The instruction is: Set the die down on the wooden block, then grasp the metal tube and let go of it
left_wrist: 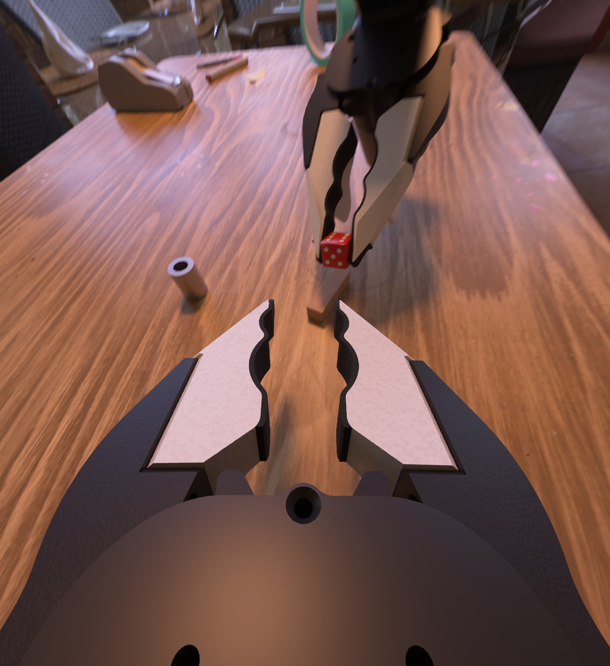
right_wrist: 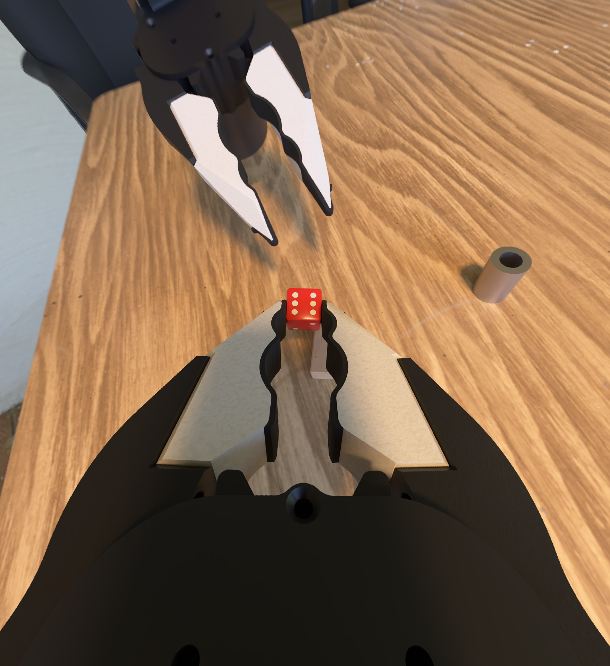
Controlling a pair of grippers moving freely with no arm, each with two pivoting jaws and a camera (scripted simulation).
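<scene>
My right gripper is shut on a red die with pale pips, held at its fingertips just above a small flat wooden block. The left wrist view shows the same: the right gripper pinches the die over the far end of the block. A short grey metal tube stands on the table left of the block; it also shows in the right wrist view. My left gripper is open and empty, hovering near the block's near end.
The wooden table holds a tape dispenser, pens and a green tape roll at the far end. In the right wrist view the left gripper hovers beyond the die, and the table edge runs along the left.
</scene>
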